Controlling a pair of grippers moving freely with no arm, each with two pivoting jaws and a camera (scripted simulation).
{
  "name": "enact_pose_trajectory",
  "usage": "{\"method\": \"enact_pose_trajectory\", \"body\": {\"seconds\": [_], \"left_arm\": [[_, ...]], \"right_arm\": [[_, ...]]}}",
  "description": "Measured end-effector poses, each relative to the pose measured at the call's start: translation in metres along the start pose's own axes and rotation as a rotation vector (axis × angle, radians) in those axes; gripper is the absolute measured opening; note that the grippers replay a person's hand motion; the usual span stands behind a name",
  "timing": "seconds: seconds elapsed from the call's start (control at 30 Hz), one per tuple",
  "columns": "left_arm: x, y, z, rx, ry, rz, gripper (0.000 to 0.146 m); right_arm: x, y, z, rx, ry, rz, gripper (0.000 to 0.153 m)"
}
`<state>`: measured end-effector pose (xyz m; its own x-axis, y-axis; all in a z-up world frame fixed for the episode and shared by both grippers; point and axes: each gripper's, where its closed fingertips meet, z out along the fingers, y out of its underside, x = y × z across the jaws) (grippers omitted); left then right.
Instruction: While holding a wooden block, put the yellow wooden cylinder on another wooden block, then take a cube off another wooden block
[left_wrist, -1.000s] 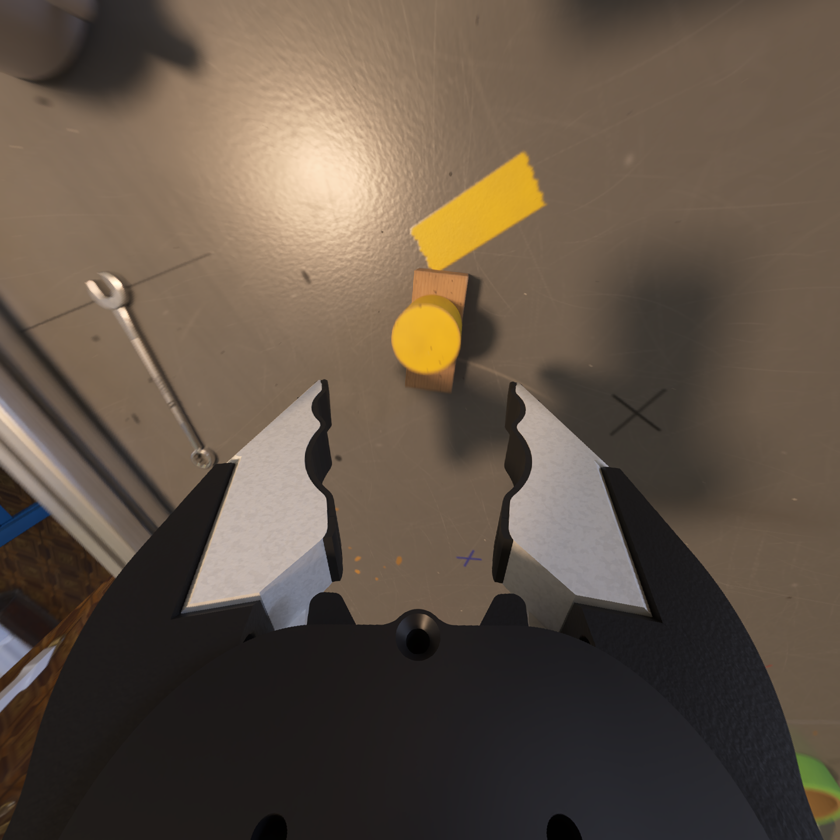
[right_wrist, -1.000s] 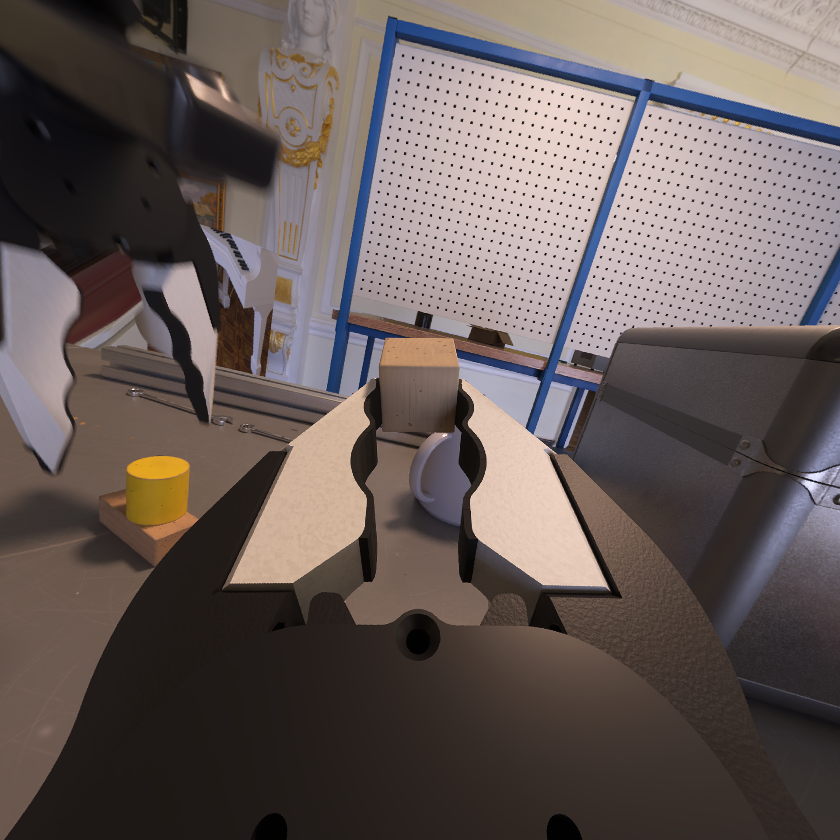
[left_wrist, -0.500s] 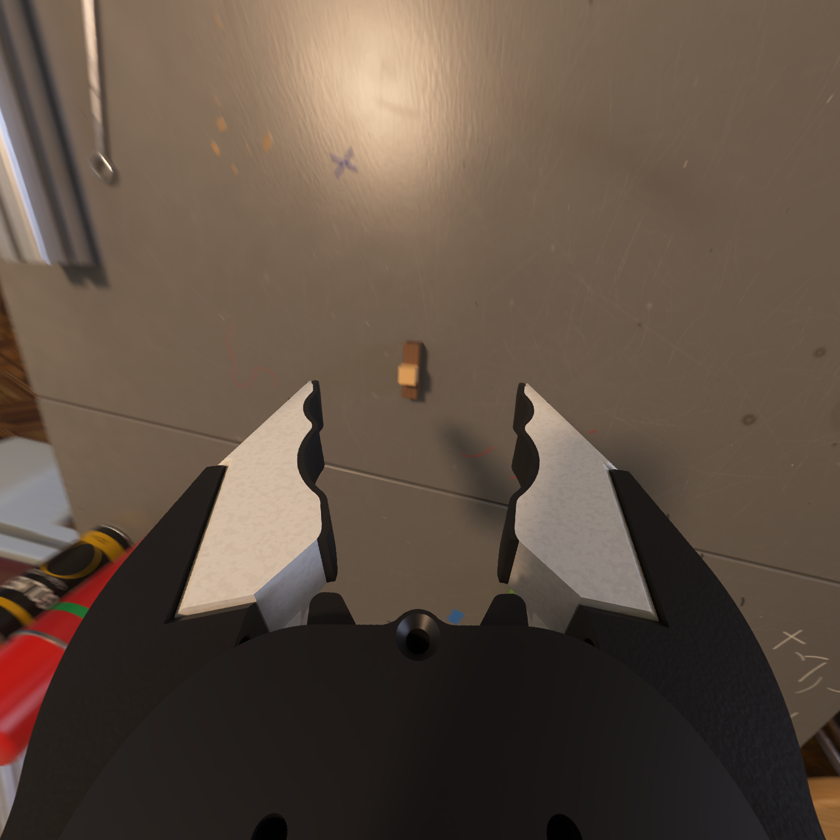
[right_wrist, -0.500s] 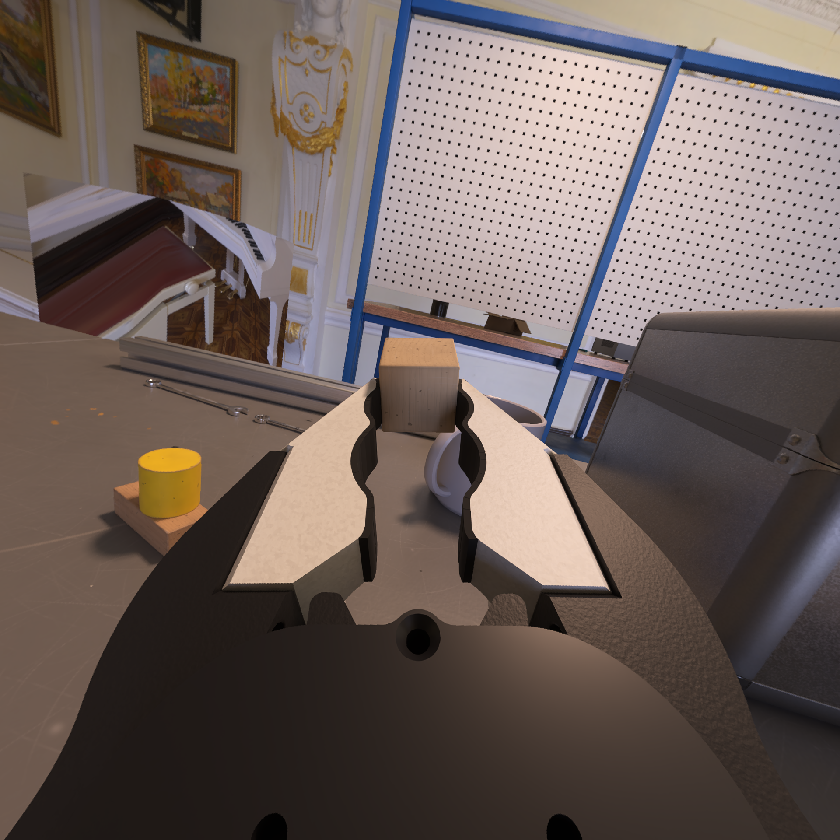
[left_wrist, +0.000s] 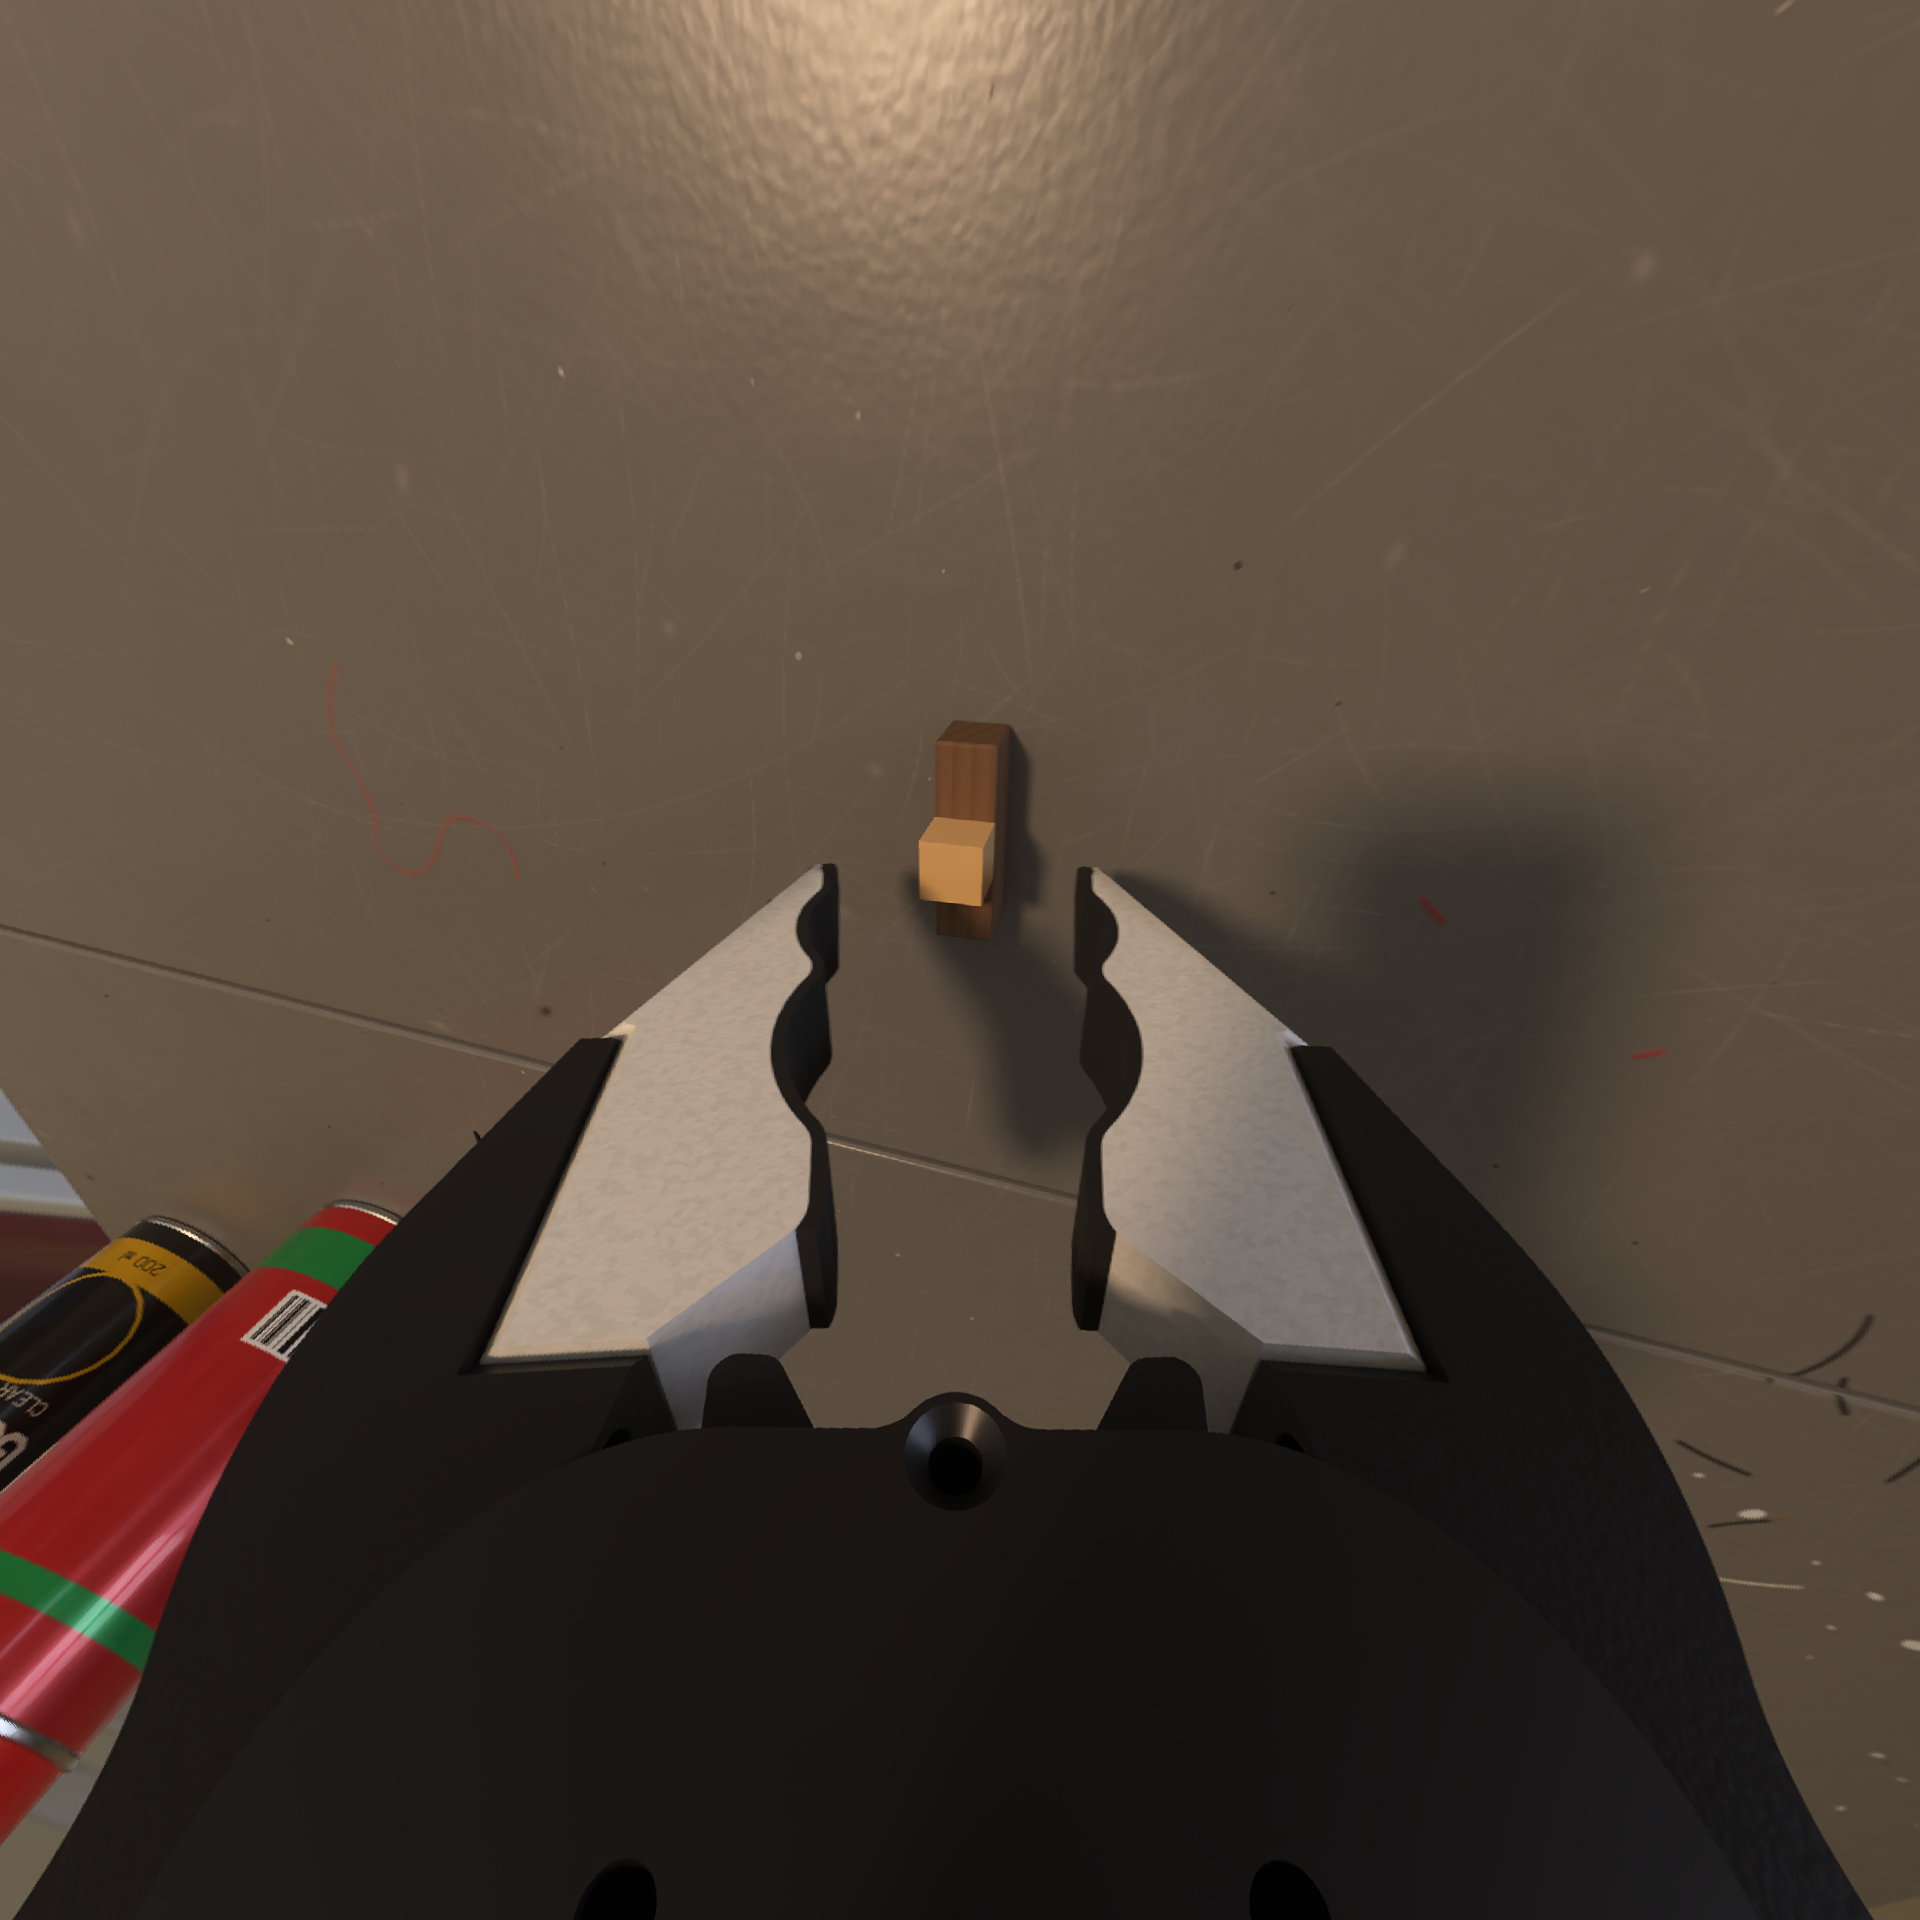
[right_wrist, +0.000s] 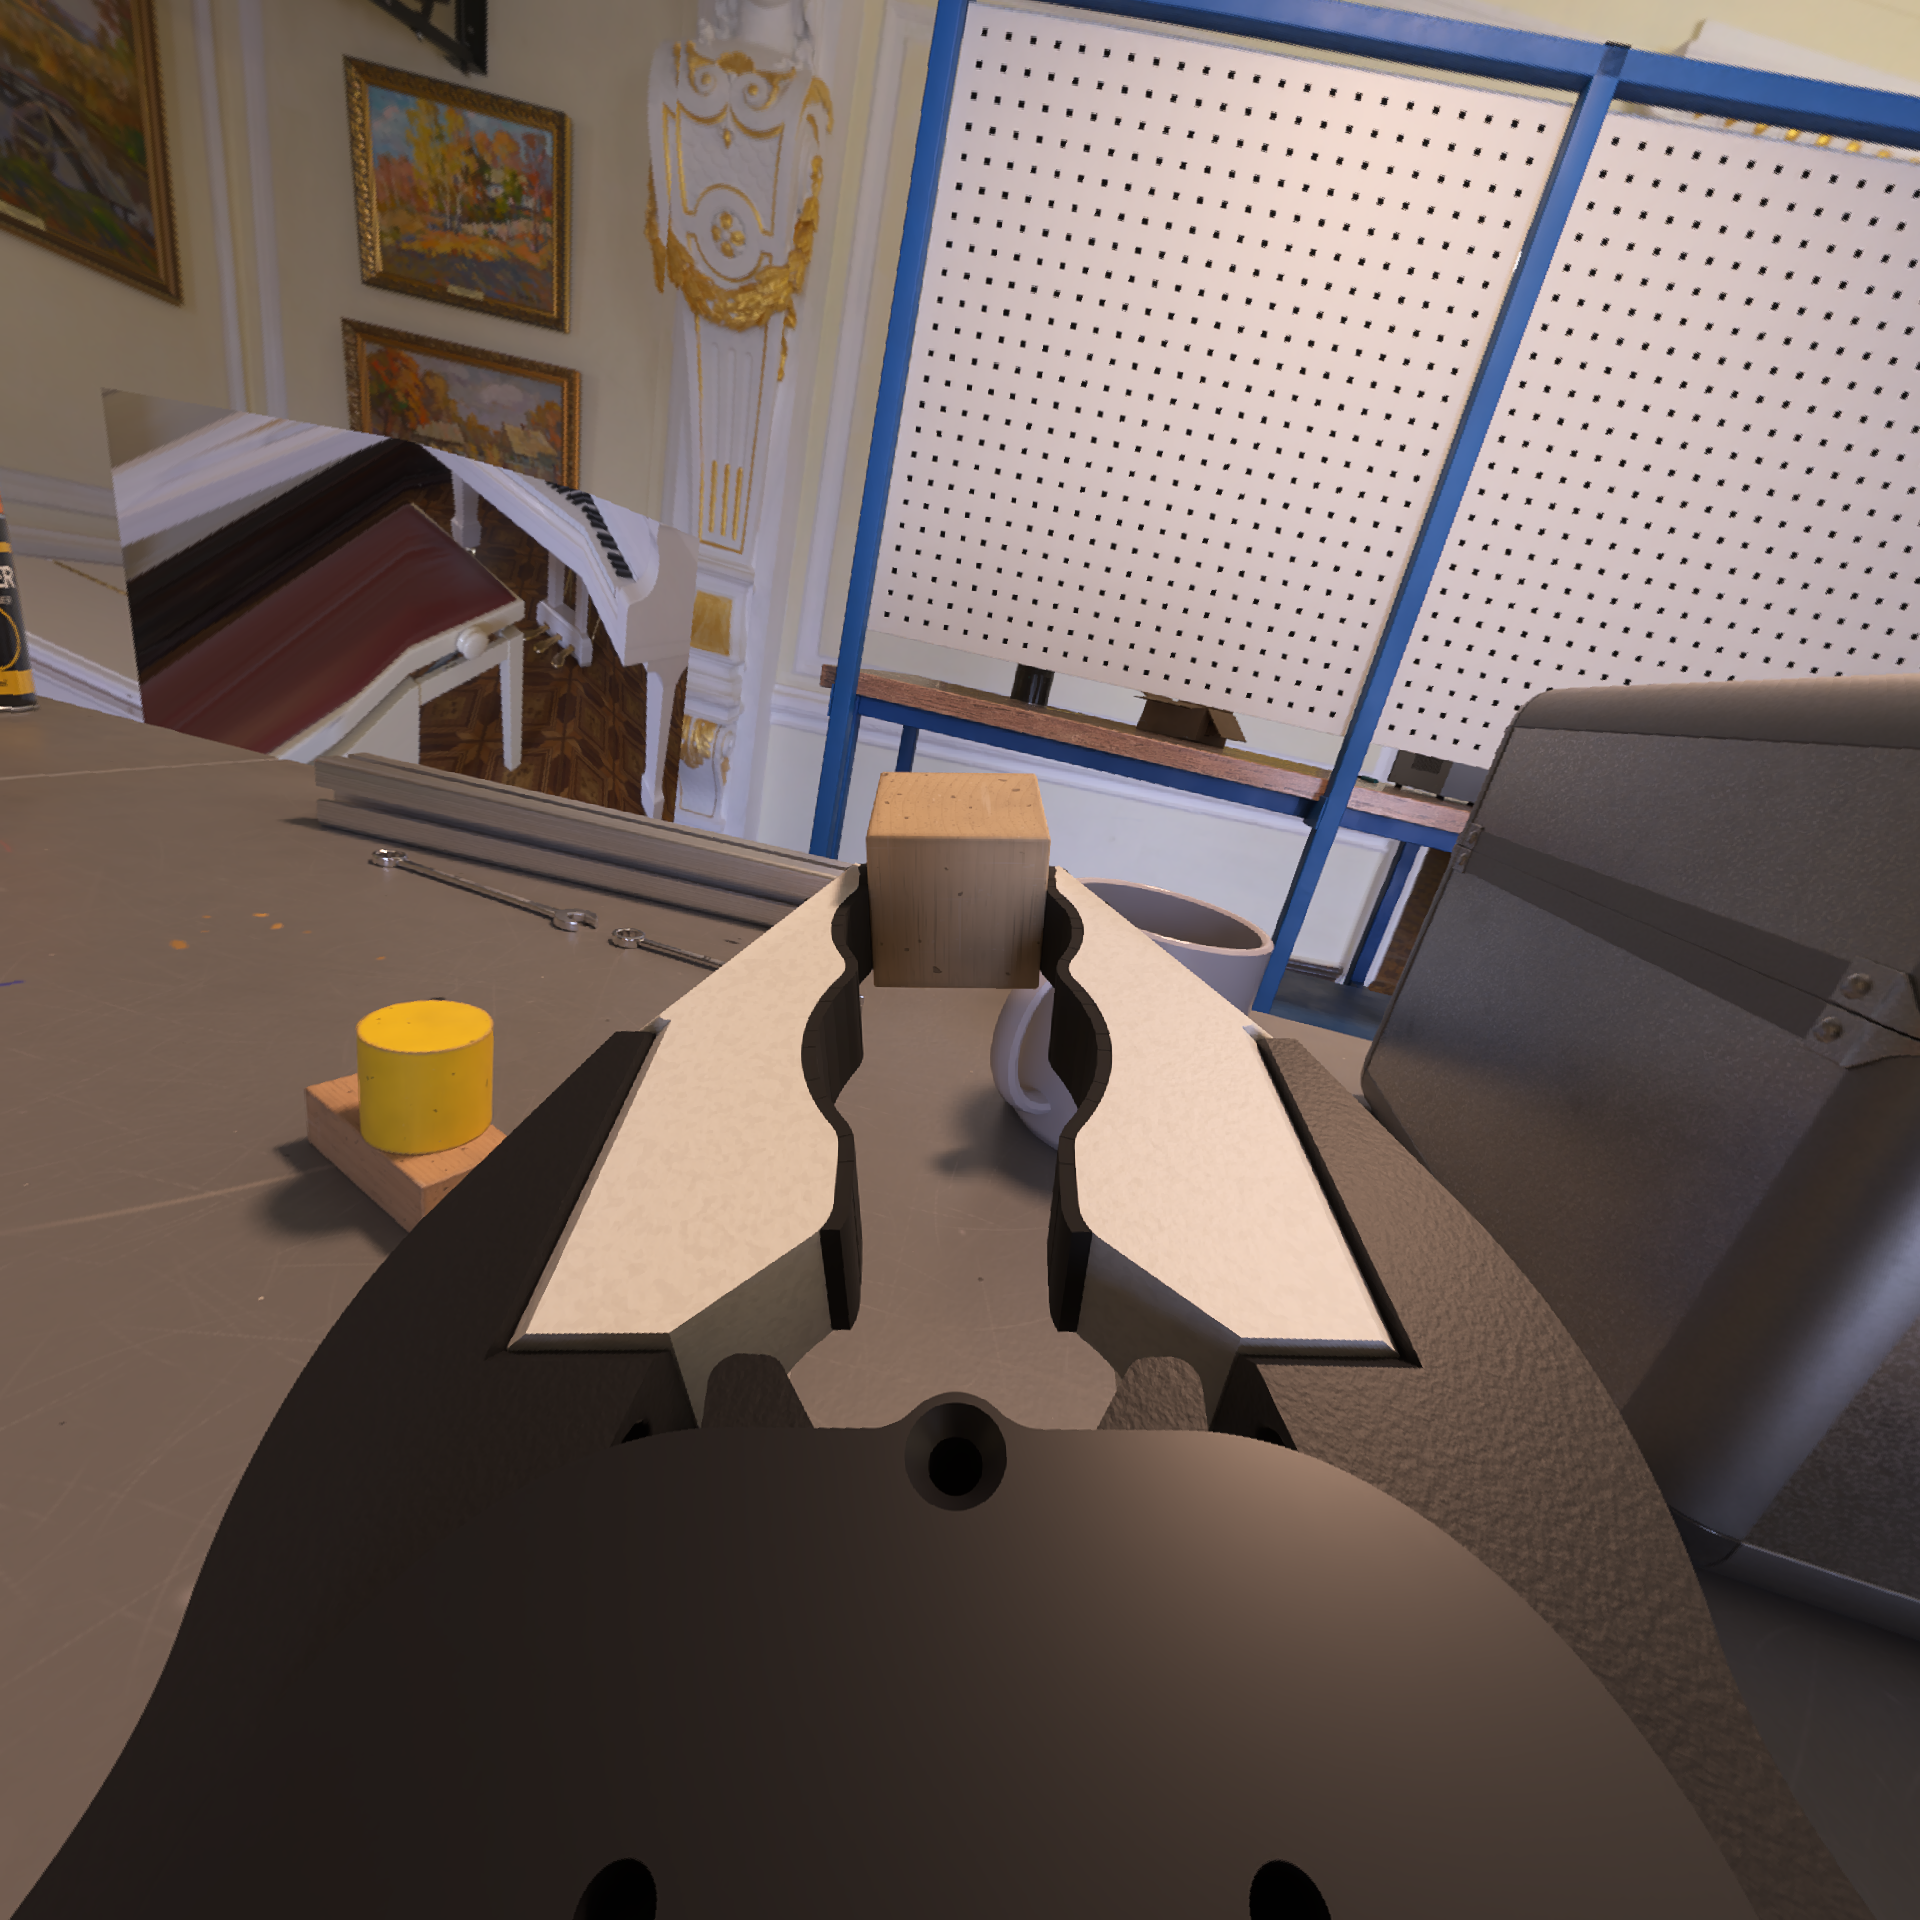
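Your left gripper (left_wrist: 954, 883), jaws apart, hangs above the cube (left_wrist: 954, 858); the cube seems to overhang its dark block (left_wrist: 972, 774), so an off-centre squeeze could tip it. Your right gripper (right_wrist: 954, 883) clamps a wooden block (right_wrist: 956, 883).

Scratched grey bench (left_wrist: 1351, 520); dark block (left_wrist: 971, 774), cans (left_wrist: 156, 1455), wrenches (right_wrist: 488, 891), mug (right_wrist: 1195, 935).

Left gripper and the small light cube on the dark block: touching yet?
Apart. The left wrist view shows the open left gripper short of the cube, with bare table visible between each fingertip and the cube on the dark wooden block.
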<state>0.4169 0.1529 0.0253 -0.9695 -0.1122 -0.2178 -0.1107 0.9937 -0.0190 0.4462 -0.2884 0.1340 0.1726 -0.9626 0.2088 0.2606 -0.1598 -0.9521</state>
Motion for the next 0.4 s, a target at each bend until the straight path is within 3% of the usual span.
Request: {"method": "enact_pose_trajectory", "body": {"seconds": [0.03, 0.1, 0.23, 0.4], "left_arm": [[-0.001, 0.002, 0.004, -0.013, 0.003, -0.002, 0.040], [-0.002, 0.007, 0.004, -0.041, 0.016, 0.004, 0.012], [-0.010, 0.007, -0.026, -0.068, -0.026, 0.042, 0.012], [-0.029, -0.028, -0.101, 0.111, -0.176, 0.036, 0.012]], "right_arm": [[-0.001, 0.000, 0.000, -0.001, -0.003, 0.002, 0.031], [-0.002, 0.001, 0.001, -0.006, -0.012, 0.011, 0.031], [-0.003, 0.003, 0.002, -0.015, -0.025, 0.033, 0.031], [-0.005, 0.004, 0.003, -0.017, -0.031, 0.033, 0.031]]}}
